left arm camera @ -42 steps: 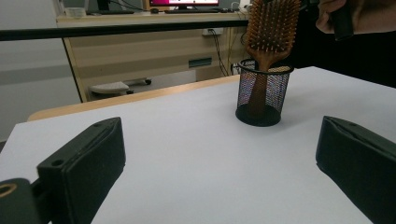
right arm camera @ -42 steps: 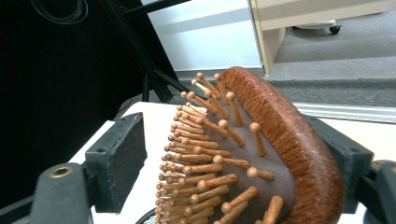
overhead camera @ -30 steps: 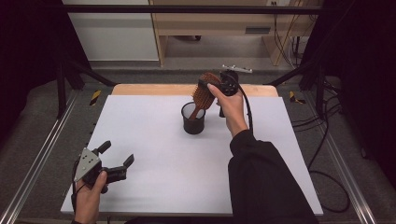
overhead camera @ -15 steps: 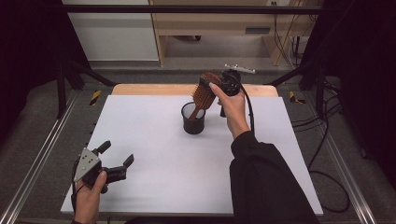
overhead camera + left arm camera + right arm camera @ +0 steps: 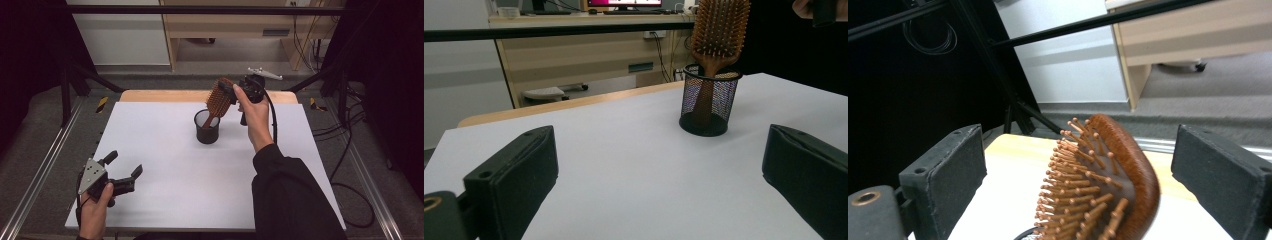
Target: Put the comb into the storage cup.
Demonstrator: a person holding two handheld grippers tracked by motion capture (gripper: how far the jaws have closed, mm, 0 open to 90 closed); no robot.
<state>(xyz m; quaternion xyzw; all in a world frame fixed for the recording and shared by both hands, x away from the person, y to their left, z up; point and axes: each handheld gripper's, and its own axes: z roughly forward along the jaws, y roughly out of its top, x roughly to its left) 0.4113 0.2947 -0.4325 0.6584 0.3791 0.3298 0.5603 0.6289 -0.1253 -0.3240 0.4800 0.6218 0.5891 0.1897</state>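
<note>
A wooden paddle hairbrush (image 5: 219, 100) stands handle-down in a black mesh cup (image 5: 206, 127) at the back middle of the white table (image 5: 165, 165). My right gripper (image 5: 227, 89) is open around the brush head (image 5: 1103, 185), with a gap on both sides between the bristled head and the pads. My left gripper (image 5: 124, 164) rests open and holding nothing at the front left corner. From there I look across at the cup (image 5: 709, 100) and the brush (image 5: 719, 30).
A wooden strip (image 5: 150, 96) runs along the table's far edge. Black frame bars (image 5: 200, 9) and metal side rails (image 5: 45, 170) enclose the table. A pale cabinet (image 5: 235, 25) stands behind, and cables (image 5: 350, 150) lie on the floor at right.
The right hand and gripper have shifted slightly to the right by the brush head. The left gripper has stayed where it was.
</note>
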